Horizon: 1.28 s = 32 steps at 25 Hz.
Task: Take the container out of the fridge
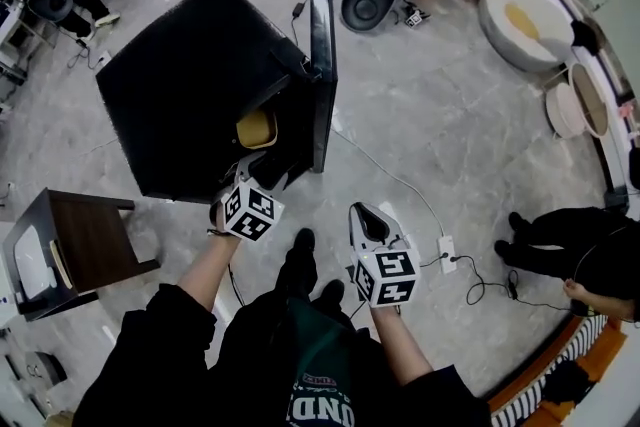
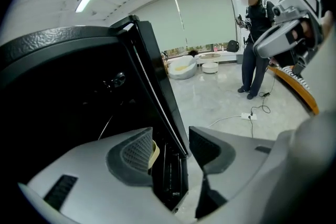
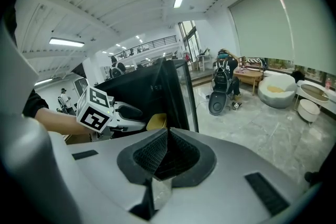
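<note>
Now poised at the open front of the black fridge [image 1: 190, 85] with the left gripper [image 1: 248, 165], tongs spread and pinching nothing, with the edge of the swung-out door [image 1: 322, 55] lined up in the gap between them. Just past those tips, tucked inside the fridge beside the door: the yellow container [image 1: 255, 128], peeping out by one pad in the left gripper view. Hanging back over the pale stone floor [image 1: 440, 115] with the right gripper [image 1: 370, 213], tongs pressed together on nothing.
</note>
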Tool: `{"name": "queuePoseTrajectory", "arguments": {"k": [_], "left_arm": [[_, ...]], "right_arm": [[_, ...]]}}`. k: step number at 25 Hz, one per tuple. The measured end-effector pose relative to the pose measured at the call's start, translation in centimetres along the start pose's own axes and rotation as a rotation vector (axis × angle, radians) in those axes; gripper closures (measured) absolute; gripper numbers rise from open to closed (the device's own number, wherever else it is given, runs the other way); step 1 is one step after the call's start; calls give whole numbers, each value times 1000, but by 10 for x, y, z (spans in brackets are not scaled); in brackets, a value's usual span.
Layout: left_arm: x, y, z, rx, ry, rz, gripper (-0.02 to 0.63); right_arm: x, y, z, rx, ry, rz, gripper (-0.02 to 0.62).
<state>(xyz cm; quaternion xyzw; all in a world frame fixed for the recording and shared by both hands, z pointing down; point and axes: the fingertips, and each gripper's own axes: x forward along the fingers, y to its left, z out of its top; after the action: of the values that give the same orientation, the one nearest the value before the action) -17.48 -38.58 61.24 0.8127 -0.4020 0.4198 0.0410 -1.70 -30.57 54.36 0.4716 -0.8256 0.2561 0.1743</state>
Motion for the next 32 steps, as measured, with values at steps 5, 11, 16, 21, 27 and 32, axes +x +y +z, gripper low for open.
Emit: {"name": "queuePoseTrajectory", "arguments": {"k": [5,11,16,21,27,32], "left_arm": [[22,10,-3,-11,12,0,365],[44,11,-3,-6,37,-22,348],[61,18,-16,-4,64,-18,327],[82,28,-33,-16,116,-30,309],[108,37,-48,6,177,-40,303],[129,41,-61,15,211,-33,304]], "right_arm": [[5,-4,-4,15,17,-16,558],[4,-16,-9,50,27,-49,558],[4,-19,-15,69,38,-71,558],[5,-26,-23,96,57,-92,558],[6,-32,-35,129,80,-113,558],[7,-38,-43,158,88,-135,558]]}}
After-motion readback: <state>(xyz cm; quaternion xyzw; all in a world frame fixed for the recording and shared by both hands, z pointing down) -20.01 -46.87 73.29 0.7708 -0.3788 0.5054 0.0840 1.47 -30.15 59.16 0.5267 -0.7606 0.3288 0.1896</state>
